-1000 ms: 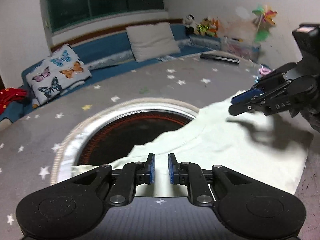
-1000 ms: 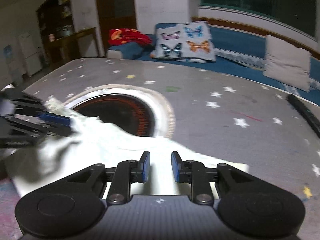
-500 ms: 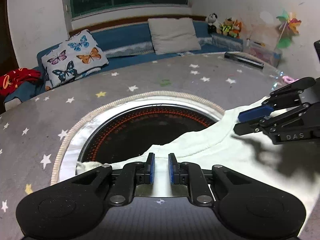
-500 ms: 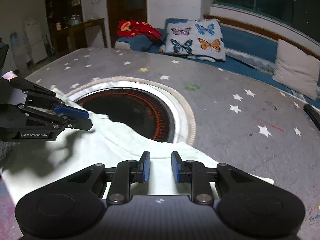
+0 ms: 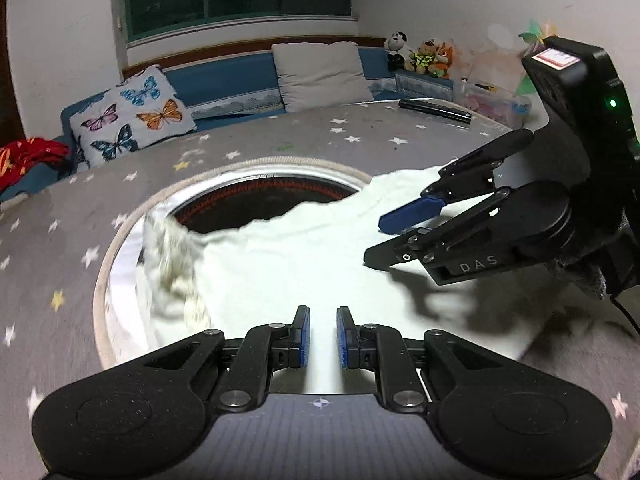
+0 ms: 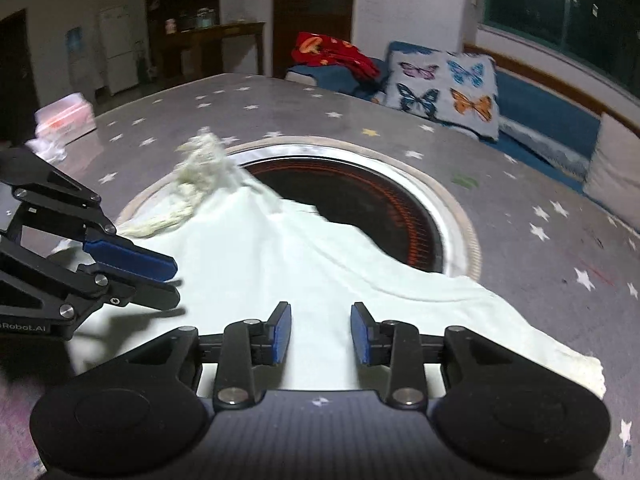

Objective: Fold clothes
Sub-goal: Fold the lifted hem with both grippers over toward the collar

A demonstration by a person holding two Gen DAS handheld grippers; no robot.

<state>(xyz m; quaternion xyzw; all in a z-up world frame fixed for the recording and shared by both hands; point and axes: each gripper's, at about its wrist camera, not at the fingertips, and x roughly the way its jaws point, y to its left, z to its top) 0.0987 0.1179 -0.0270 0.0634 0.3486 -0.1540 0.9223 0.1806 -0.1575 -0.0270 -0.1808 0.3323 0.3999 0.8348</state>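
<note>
A pale cream garment (image 5: 304, 256) lies spread on the grey star-patterned table (image 5: 248, 148), partly over a round black inset (image 5: 264, 200). Its far left corner is bunched and frayed (image 5: 172, 256). My left gripper (image 5: 322, 336) hovers over the garment's near edge, jaws a little apart, holding nothing. My right gripper (image 6: 320, 332) is over the garment (image 6: 280, 256) with jaws apart and empty. Each gripper shows in the other's view: the right one (image 5: 380, 240) at right, the left one (image 6: 172, 280) at left.
A blue bench with a butterfly cushion (image 5: 128, 120), a grey pillow (image 5: 320, 76) and plush toys (image 5: 424, 56) runs behind the table. A black flat object (image 5: 436, 110) lies at the far right. A pink-white pack (image 6: 64, 116) sits at the table's left side. Red cloth (image 6: 336, 54) lies on the bench.
My right gripper's jaws have opened wider. Both grippers shifted over the garment, and its bunched corner now shows beside the round inset. The garment looks more spread.
</note>
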